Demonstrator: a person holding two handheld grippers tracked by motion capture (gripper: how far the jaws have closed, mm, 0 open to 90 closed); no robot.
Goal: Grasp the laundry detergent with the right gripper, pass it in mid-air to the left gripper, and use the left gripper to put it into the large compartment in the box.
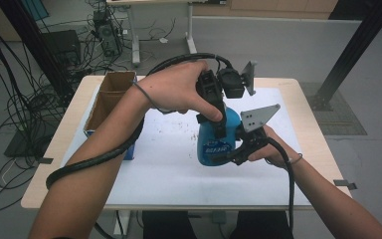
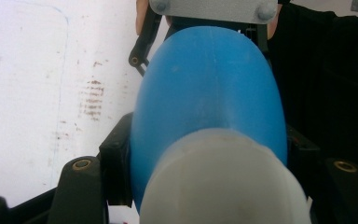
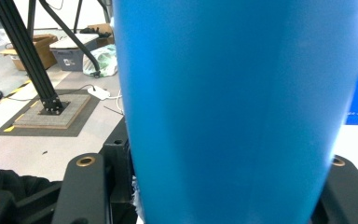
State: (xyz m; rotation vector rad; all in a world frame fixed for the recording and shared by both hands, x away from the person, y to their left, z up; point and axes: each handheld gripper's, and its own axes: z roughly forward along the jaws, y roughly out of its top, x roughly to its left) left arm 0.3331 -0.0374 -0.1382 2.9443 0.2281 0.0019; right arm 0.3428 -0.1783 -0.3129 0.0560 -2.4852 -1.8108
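Observation:
A blue bottle (image 1: 213,145) with a printed label stands on the white mat (image 1: 154,164) in the middle of the table. My left gripper (image 1: 218,122) comes down from above and is shut on the bottle's top. In the left gripper view its jaws flank the white cap (image 2: 223,186) and the blue shoulder (image 2: 209,88). My right gripper (image 1: 235,151) reaches in from the right and is shut on the bottle's body. The blue wall (image 3: 237,102) sits between its two jaws in the right gripper view.
An open cardboard box (image 1: 110,97) stands at the table's left side on a blue base. Brown specks (image 1: 179,112) dot the mat behind the bottle. A black frame post (image 1: 350,50) rises beyond the right corner. Cables lie on the floor at the left.

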